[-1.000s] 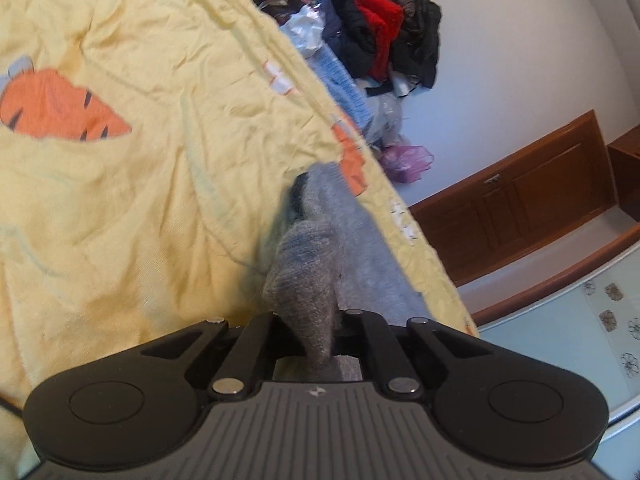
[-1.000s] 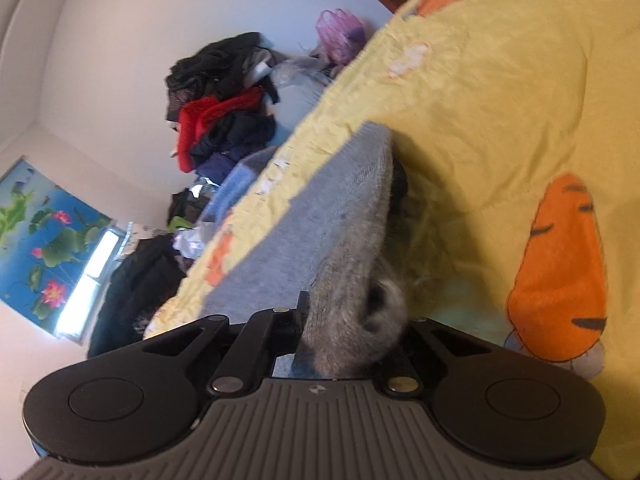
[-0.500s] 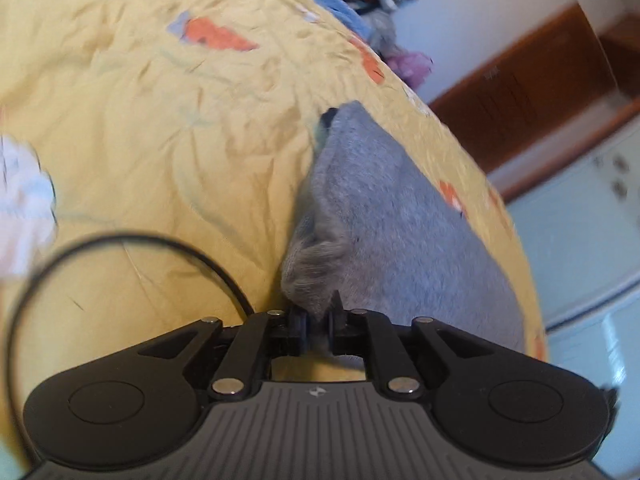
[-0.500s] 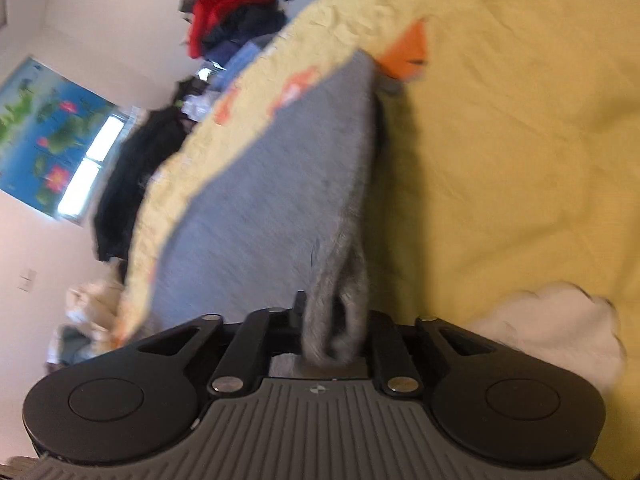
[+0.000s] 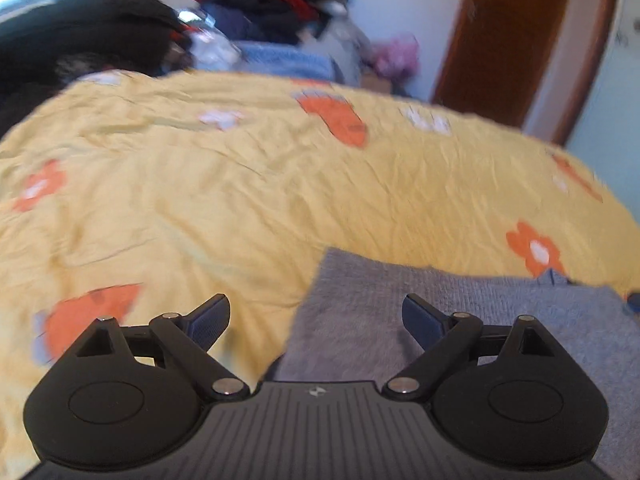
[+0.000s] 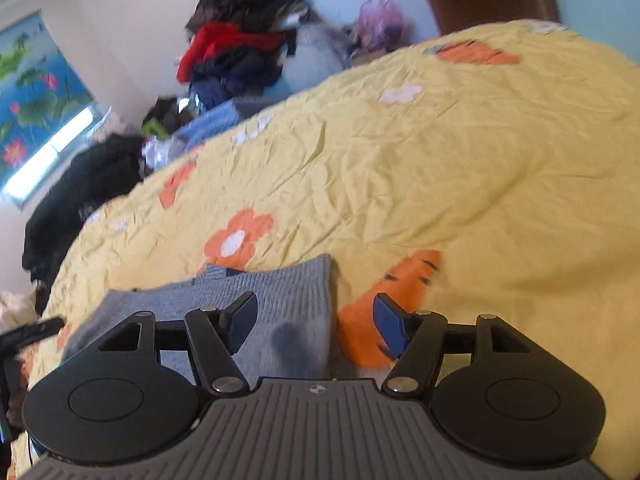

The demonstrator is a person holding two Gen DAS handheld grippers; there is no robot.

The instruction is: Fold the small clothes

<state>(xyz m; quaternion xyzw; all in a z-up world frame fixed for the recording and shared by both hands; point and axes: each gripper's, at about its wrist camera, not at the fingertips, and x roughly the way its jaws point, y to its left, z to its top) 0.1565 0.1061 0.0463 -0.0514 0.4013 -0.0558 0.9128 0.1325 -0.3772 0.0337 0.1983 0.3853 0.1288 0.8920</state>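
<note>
Soft grey knitted wool garment (image 5: 460,320), fuzzy, ribbed at 12 o'clock edge. Crinkled matt yellow cotton bedsheet (image 5: 280,200) printed in orange. Matt black plastic tongs (image 5: 316,320), ridged casing, shiny metal rivets. Glossy brown wooden door (image 5: 516,36).

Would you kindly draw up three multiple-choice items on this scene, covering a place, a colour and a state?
1. Where does the grey knitted garment lie?
A. On the yellow bedspread
B. On the clothes pile
C. Hanging on the door

2. What colour are the flower centres printed on the bedspread?
A. Blue
B. White
C. Black

3. How do the two claws stand?
A. Both clamped on the garment
B. Only the left is open
C. Both open, holding nothing

Answers:
1 A, the garment rests flat on the bedspread in both wrist views.
2 B, each orange flower has a white centre.
3 C, the left claw and right claw have just been opening, with bare pads above the cloth.
</note>
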